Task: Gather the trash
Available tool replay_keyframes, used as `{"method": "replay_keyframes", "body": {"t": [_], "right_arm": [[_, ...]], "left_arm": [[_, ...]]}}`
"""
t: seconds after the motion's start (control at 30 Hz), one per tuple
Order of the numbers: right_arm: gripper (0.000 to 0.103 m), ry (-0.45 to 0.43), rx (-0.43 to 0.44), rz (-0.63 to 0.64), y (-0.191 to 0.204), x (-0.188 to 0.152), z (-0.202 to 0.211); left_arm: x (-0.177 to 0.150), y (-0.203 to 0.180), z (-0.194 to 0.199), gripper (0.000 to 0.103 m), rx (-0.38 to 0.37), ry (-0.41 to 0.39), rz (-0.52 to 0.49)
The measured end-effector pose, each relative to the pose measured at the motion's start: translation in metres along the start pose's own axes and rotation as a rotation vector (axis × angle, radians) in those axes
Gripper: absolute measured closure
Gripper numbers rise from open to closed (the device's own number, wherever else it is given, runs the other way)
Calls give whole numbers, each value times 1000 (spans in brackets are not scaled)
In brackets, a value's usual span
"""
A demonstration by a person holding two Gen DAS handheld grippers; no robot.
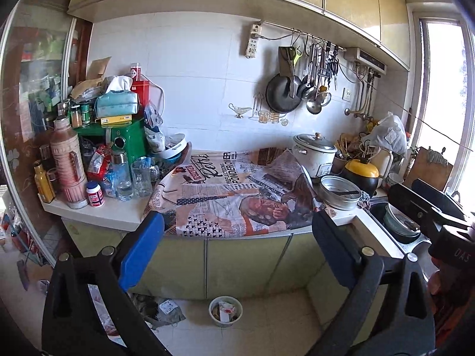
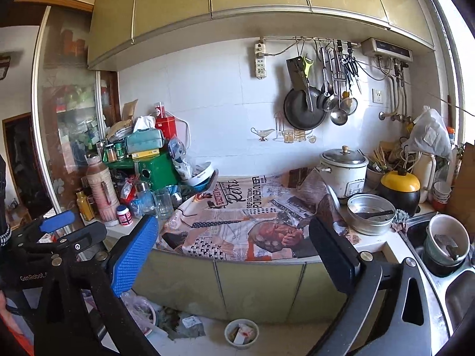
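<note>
On the tiled floor below the counter stands a small round container (image 1: 225, 311) (image 2: 241, 333) with scraps of paper in it. Left of it lies a crumpled heap of grey waste (image 1: 167, 311) (image 2: 185, 324), and a plastic bag with rubbish (image 2: 139, 308) lies further left. My left gripper (image 1: 237, 243) is held high in front of the cabinet doors, open with nothing between its blue and dark fingers. My right gripper (image 2: 234, 255) hangs beside it, also open and empty. Each gripper shows at the edge of the other's view.
A counter covered by a newspaper-print cloth (image 1: 231, 190) runs ahead. Bottles, glasses and a green box (image 1: 127, 139) crowd its left end. A rice cooker (image 2: 344, 172), a metal pot (image 2: 371, 213) and a yellow-lidded pot (image 2: 399, 190) sit at the right, by a sink (image 2: 445, 249) holding bowls.
</note>
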State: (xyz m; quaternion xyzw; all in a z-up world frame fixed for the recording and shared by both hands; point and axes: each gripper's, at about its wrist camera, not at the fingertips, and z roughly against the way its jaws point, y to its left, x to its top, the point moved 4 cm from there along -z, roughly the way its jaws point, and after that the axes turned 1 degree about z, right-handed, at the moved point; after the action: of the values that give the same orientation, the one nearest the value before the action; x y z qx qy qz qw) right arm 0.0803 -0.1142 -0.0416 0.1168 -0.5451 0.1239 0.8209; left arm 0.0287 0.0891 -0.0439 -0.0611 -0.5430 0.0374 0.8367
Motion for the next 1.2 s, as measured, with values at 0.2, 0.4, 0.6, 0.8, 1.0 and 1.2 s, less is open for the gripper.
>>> {"method": "replay_keyframes", "body": {"t": [0.2,0.4,0.6,0.8,1.0,1.2], "right_arm": [[2,18,5,13,11,-7,6],[2,33,-2,24,16,-11,6],[2,50,-9,14,18,-12,4],[2,58,-6,8,20,-11,4],[2,57,-4,15,23,-10,4],[2,57,1,16,22,-10,4]], "left_arm": [[-4,3,6,3,-12,2,2],[-6,3,6,3,-13,2,5],[-5,5,7,3,-21,5,2],[-4,8,7,3,-26,8,7],[-2,10,6,3,-29,7,11],[2,12,6,3,-36,2,17]]}}
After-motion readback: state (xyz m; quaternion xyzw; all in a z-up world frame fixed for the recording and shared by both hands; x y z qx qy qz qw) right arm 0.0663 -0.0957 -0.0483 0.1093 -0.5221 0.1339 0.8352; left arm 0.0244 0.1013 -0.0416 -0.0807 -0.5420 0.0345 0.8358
